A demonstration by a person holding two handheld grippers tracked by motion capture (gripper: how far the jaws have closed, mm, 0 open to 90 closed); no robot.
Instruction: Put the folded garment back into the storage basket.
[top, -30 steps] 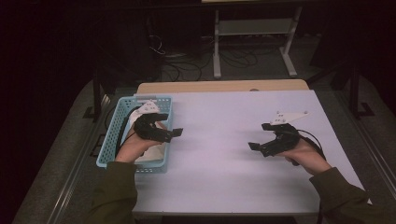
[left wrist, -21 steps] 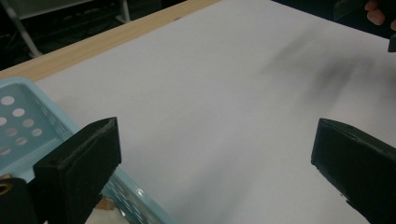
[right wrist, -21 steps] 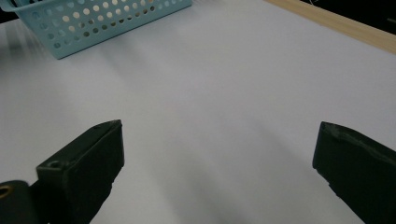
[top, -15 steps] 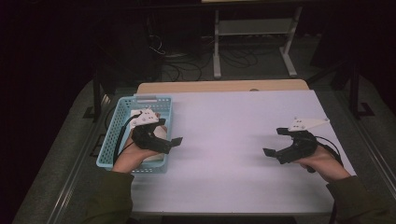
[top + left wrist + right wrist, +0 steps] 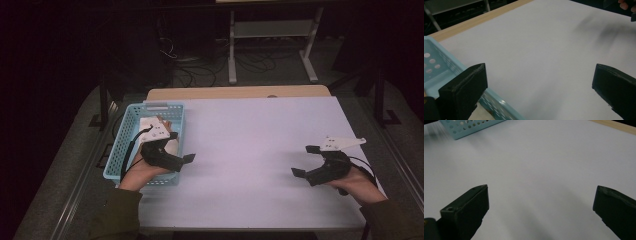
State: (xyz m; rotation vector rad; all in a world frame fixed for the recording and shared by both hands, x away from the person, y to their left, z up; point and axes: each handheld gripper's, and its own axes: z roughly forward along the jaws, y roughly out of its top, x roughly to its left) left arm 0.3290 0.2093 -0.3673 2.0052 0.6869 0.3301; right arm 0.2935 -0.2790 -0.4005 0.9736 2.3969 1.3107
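a: where's the left gripper [image 5: 184,159]?
b: over the blue basket [image 5: 123,145] at the counter's [image 5: 250,135] left edge, jaws just spread wide, nothing between them.
a: the right gripper [image 5: 303,162]?
b: near the right edge, released, empty.

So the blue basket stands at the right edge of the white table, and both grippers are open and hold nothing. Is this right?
Not quite. The blue basket stands at the left edge of the white table, as the high view shows, under the left gripper. The rest holds: the left gripper and the right gripper are open and hold nothing.
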